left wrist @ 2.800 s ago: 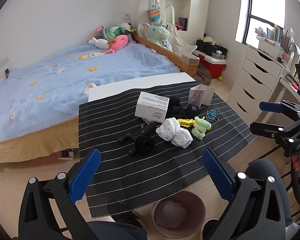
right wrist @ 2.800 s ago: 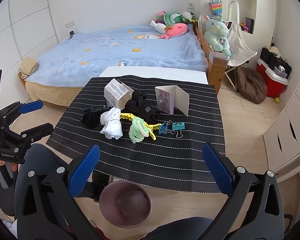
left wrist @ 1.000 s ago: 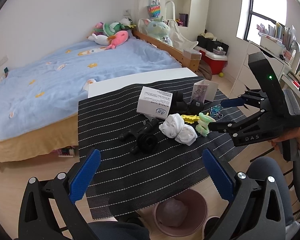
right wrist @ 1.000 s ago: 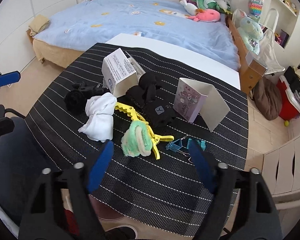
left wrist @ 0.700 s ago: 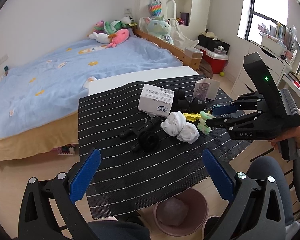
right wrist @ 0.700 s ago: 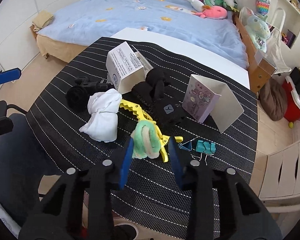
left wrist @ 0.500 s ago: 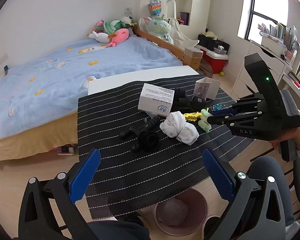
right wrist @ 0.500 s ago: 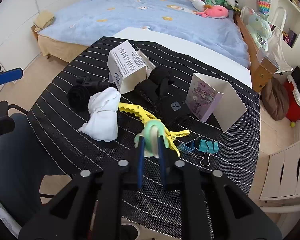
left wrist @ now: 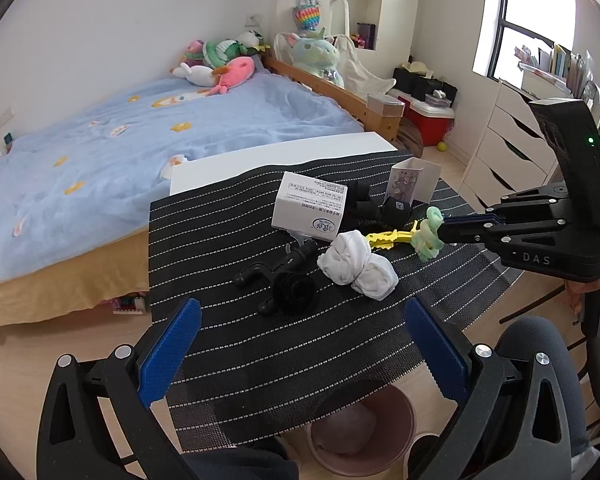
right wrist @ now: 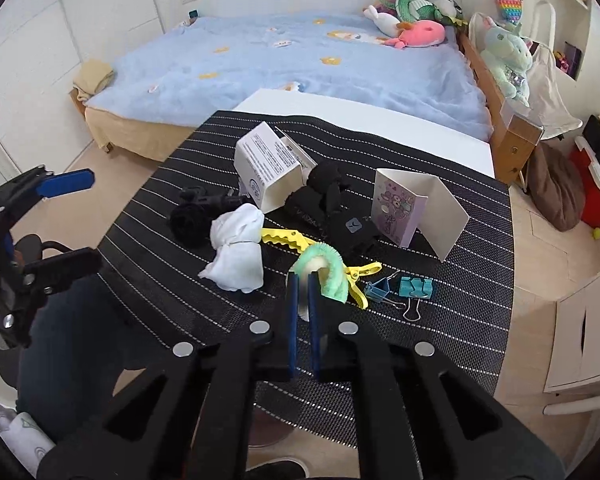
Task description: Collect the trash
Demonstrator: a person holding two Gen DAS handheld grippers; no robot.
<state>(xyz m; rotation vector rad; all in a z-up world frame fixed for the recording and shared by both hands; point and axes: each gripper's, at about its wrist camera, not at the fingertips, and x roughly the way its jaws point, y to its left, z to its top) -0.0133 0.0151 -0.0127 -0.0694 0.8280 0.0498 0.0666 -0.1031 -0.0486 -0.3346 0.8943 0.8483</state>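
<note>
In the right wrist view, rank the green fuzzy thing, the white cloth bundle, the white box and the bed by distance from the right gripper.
1. Green fuzzy thing: clamped in the right gripper.
2. White cloth bundle: just left.
3. White box: farther back, left of centre.
4. Bed: beyond the table.

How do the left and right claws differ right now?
The left claw stands wide open and empty above the striped mat; the right claw has just closed on the green fuzzy wad. The left is clear of the clutter, the right among it. Both have blue pads.
</note>
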